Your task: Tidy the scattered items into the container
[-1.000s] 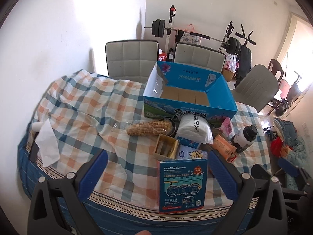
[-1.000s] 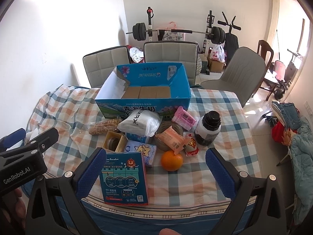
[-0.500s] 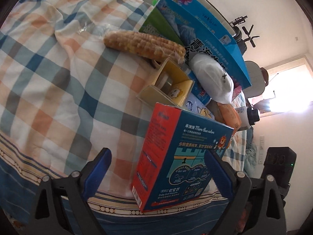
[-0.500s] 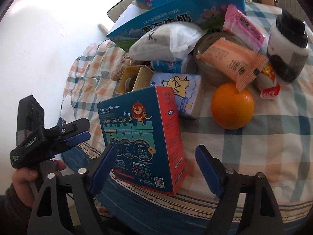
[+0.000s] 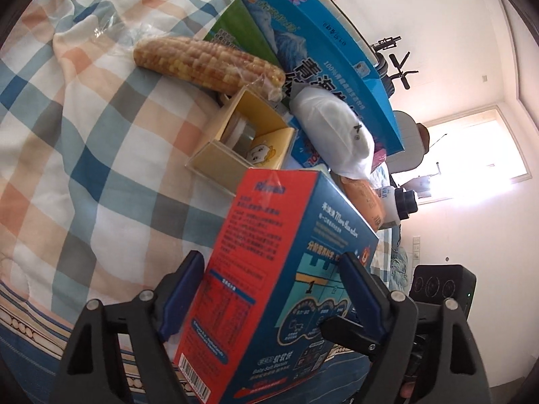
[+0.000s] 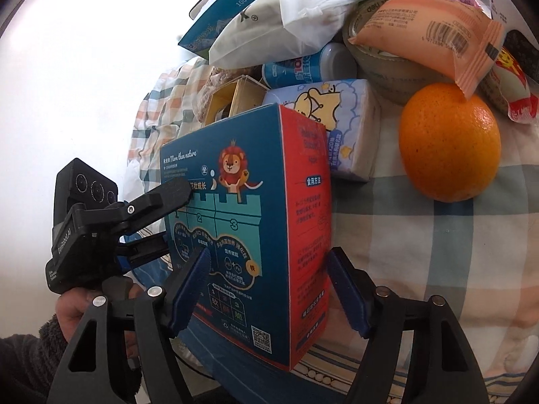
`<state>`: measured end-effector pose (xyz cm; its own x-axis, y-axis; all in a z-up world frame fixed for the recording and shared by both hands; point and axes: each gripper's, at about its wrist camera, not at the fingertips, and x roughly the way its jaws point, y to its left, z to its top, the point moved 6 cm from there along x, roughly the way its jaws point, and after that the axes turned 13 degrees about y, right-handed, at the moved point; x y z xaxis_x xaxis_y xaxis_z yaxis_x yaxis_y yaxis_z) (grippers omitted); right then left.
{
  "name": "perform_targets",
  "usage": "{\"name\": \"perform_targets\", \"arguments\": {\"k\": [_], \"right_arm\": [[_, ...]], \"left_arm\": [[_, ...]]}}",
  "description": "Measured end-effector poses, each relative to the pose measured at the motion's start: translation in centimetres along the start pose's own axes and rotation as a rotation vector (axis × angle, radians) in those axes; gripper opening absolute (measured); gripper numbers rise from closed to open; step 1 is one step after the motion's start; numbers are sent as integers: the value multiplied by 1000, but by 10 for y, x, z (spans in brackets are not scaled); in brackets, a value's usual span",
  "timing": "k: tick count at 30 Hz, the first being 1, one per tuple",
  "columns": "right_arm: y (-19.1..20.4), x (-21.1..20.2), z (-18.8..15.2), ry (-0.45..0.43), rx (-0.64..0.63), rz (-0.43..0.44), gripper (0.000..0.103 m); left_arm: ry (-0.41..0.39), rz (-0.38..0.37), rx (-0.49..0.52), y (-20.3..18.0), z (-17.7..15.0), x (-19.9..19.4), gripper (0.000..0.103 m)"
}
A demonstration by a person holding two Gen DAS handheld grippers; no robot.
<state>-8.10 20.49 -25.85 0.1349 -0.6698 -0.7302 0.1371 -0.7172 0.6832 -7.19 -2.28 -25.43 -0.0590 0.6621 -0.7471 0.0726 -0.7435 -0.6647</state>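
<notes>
1. The left gripper (image 5: 269,289) has its jaws closing around the snack box (image 5: 269,286). The box stands between the blue pads in the lower middle of the left wrist view. The left pad seems to meet the red side panel, while the right pad lies over the blue front face. I cannot tell whether either pad presses yet.
2. The right gripper (image 6: 269,279) also has its jaws closing on the same snack box (image 6: 249,222), which fills the centre of its view. The right pad sits just beside the red panel and the left pad is at the front face. A firm grip is not yet clear.
3. The step in hand appears to be a two-handed grasp of the box. The next move calls for both pairs of jaws to seat squarely, then a lift to the blue carton (image 5: 323,50) in the upper part of the frame, which is likely the container.
4. The box is stiff, glossy printed cardboard with sharp edges, and it should hold its shape when squeezed.
5. Behind it lie a bumpy wrapped corn cob (image 5: 209,60), a soft white pouch (image 5: 333,131) and a dimpled round orange (image 6: 448,141).
6. A wrinkled checked cloth (image 5: 84,141) covers the desk.
</notes>
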Motion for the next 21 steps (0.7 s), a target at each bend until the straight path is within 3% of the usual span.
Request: {"name": "perform_targets", "arguments": {"k": [5, 9, 16, 21], "right_arm": [[18, -28, -6, -33, -6, 2, 74], [38, -68, 11, -95, -20, -15, 74], [70, -128, 102, -222, -6, -83, 74], [66, -147, 192, -277, 17, -137, 74]], "left_arm": [[-41, 35, 33, -34, -1, -25, 81], [-66, 31, 74, -66, 25, -42, 81], [-105, -6, 133, -125, 142, -50, 81], [-81, -2, 111, -135, 244, -24, 82]]}}
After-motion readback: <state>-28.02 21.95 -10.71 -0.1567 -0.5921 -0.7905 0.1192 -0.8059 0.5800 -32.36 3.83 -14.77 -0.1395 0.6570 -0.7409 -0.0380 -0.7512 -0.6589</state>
